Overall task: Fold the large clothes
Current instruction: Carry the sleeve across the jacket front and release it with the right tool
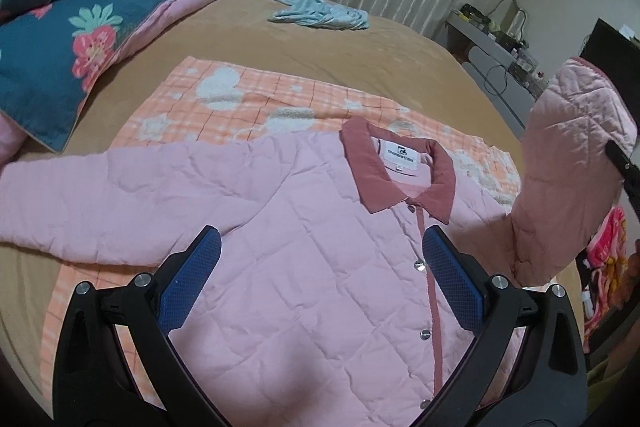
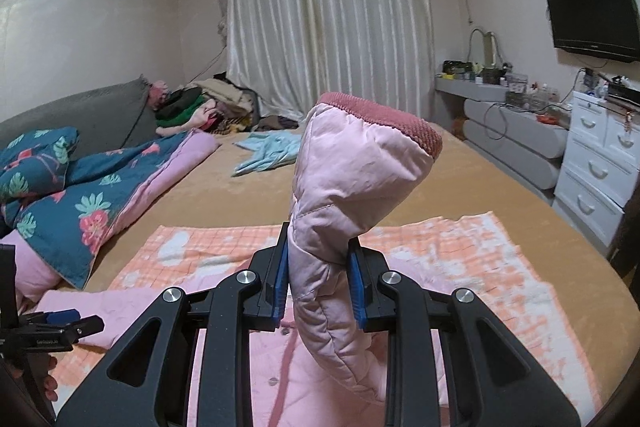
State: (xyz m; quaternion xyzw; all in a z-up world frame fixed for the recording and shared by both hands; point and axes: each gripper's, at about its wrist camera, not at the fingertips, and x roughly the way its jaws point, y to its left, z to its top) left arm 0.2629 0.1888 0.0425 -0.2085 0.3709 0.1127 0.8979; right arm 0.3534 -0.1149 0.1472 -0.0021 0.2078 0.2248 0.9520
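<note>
The pale pink quilted padded jacket with the dusty-rose corduroy collar (image 1: 280,227) lies face up, snapped shut, on the orange-and-white checked fleece blanket (image 1: 224,107), which is spread on the tan bed cover (image 1: 360,39); one sleeve rests flat, stretched out toward the left edge of the left wrist view. Your right gripper (image 2: 318,279) is clamped narrow on the other sleeve (image 2: 344,195), a little below its ribbed rose cuff (image 2: 384,119), and that sleeve stands lifted above the jacket body. Your left gripper (image 1: 322,279) stands wide, nothing between its blue pads (image 1: 192,283), hovering over the chest beside the snap placket. Judged from the puffed quilting, the garment is light, soft and springy: expect folds to bulge back unless pressed flat. The shell has a slight sheen, so it may slide between the pads; hold through the full thickness of the padding, as you do now, or at a seam, cuff or hem where the fabric is firmer. The metal snaps (image 1: 419,265) offer no purchase; avoid pinching there. The collar is stiffer and is better left undisturbed
</note>
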